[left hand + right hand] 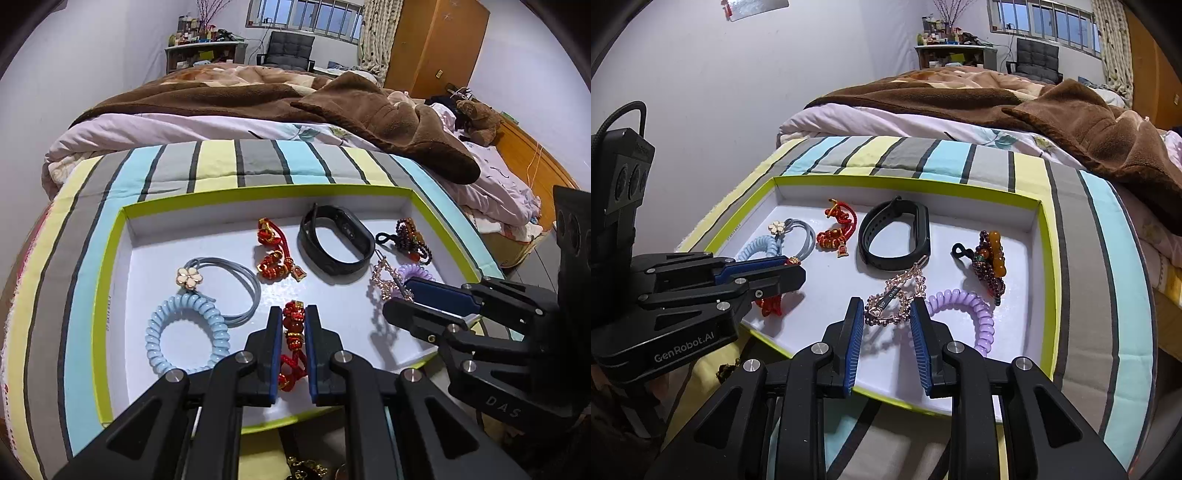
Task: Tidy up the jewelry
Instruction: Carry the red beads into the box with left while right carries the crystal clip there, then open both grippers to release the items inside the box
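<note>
The left tongs (294, 325) clenched a red bracelet (293, 343). The right tongs (888, 310) stood released around a pink chain (897, 299), a purple coil (979, 314) at three o'clock.

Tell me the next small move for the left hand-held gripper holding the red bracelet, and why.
Probably open it. The left hand-held gripper is shut on the red bracelet, which hangs low over the white floor of the tray, in a bare spot beside the blue coil hair tie.
</note>
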Demonstrator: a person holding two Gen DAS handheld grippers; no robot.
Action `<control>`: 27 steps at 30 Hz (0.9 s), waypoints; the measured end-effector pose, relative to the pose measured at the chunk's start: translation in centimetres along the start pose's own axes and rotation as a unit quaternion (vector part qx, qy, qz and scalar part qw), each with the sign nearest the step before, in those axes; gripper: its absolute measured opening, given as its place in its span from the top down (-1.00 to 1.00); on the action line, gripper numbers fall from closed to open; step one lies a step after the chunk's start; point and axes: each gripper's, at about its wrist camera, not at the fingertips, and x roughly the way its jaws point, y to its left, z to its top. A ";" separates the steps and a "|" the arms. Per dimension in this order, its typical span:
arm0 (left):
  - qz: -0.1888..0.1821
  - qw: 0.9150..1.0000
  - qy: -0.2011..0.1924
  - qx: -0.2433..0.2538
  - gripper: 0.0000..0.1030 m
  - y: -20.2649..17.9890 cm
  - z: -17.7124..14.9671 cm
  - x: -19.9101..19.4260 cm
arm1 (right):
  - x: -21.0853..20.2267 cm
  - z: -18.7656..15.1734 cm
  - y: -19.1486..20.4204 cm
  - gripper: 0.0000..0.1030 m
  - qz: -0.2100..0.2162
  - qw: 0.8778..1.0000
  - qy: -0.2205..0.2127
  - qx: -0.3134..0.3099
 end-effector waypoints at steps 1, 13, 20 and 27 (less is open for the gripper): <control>0.001 1.000 0.001 -0.001 0.76 0.0 0.0 0.1 | 0.0 0.0 0.0 0.48 -0.001 1.000 0.001 -0.001; 0.002 1.000 0.007 -0.002 0.71 0.2 -0.2 0.5 | 0.0 -0.1 0.0 0.48 -0.005 1.000 0.001 -0.001; 0.003 1.000 0.008 -0.004 0.53 0.2 -0.2 0.6 | -0.3 -0.1 -0.2 0.46 -0.004 1.000 -0.003 0.006; 0.003 1.000 -0.002 -0.008 0.51 0.3 -0.3 -0.2 | -0.7 -0.2 -0.2 0.19 0.001 1.000 -0.007 0.013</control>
